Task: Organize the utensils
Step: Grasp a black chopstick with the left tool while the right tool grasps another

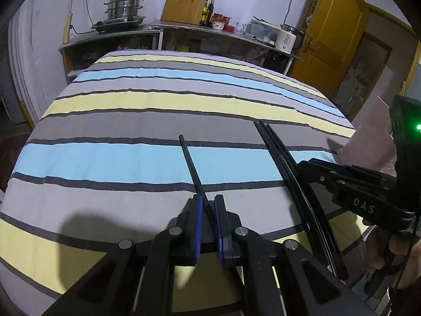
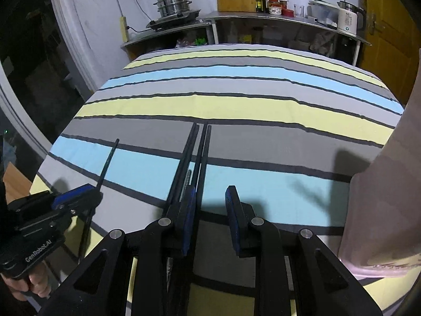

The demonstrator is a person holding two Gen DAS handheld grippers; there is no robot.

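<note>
The left gripper (image 1: 208,212) has its jaws clenched on a single black chopstick (image 1: 190,162), raised over the striped desk (image 1: 131,121). The right gripper (image 2: 210,197) hovers released beside the bundle of chopsticks (image 2: 194,158) lying there. Judging by this, the gathering step is under way; next, laying the single stick alongside that bundle.

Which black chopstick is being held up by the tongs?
The single chopstick on the left, pinched in the left tongs. The other chopsticks lie bunched together on the striped cloth.
</note>
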